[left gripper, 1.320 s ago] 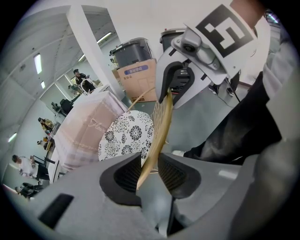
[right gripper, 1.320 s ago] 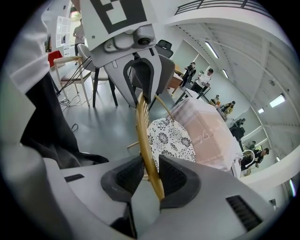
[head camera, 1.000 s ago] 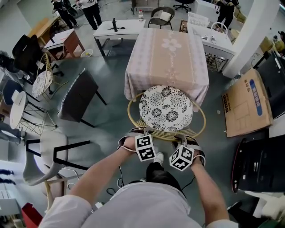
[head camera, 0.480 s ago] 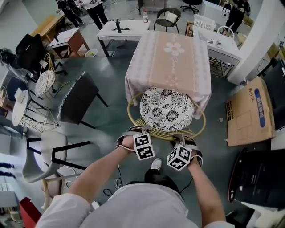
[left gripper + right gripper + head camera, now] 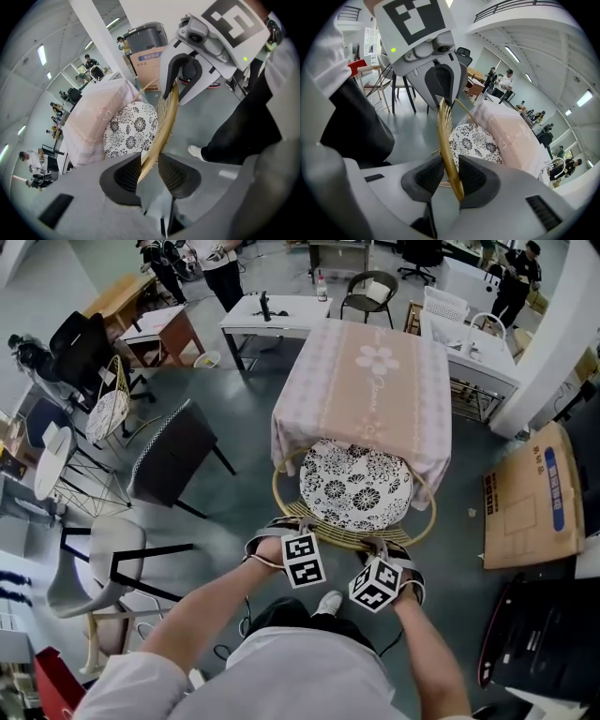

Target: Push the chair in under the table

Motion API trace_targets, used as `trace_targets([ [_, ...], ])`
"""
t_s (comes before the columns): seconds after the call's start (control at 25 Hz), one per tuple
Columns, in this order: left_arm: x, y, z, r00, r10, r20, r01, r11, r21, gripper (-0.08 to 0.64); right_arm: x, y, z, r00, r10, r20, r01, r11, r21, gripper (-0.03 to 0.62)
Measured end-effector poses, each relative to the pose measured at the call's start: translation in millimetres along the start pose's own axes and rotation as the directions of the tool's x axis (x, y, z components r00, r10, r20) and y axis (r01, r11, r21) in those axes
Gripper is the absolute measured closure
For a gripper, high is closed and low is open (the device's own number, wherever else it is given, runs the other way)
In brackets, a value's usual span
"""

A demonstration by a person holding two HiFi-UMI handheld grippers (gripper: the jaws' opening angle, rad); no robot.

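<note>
The chair has a gold wire rim [image 5: 277,489] and a black-and-white floral cushion [image 5: 354,486]. Its far edge lies beneath the pink cloth of the table [image 5: 375,381]. My left gripper [image 5: 296,532] and right gripper [image 5: 381,553] sit side by side on the near back rim. In the left gripper view the gold rim [image 5: 161,126] runs between the left gripper's [image 5: 149,168] pads, and the right gripper [image 5: 187,70] clamps it further along. In the right gripper view the rim [image 5: 446,140] is pinched by the right gripper [image 5: 449,180], with the left gripper [image 5: 436,79] beyond.
A dark chair [image 5: 169,451] stands left of the table and a white chair [image 5: 94,563] nearer left. A flat cardboard box [image 5: 534,498] lies to the right, with a black case [image 5: 534,634] below it. Desks [image 5: 272,307] and people stand behind the table.
The chair has slid away from me, its cushion going further beneath the tablecloth. Both grippers moved forward with the rim, keeping their hold.
</note>
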State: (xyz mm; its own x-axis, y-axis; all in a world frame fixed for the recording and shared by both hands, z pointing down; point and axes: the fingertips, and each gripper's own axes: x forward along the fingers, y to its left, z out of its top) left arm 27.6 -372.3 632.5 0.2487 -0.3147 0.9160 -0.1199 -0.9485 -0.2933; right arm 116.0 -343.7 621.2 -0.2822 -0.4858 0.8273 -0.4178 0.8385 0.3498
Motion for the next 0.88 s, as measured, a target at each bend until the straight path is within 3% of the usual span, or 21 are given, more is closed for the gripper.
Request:
trace_targets([
  [0.36, 11, 21, 9, 1.0, 0.023, -0.009, -0.023, 1.0, -0.018, 0.449, 11, -25, -3, 0.999, -0.023, -0.022, 0.024, 0.999, 0.022, 0.506],
  [0.88, 19, 50, -5, 1.0, 0.004, -0.002, -0.004, 1.0, -0.008, 0.443, 28, -37, 18, 1.0, 0.01, 0.0, -0.01, 1.0, -0.019, 0.517],
])
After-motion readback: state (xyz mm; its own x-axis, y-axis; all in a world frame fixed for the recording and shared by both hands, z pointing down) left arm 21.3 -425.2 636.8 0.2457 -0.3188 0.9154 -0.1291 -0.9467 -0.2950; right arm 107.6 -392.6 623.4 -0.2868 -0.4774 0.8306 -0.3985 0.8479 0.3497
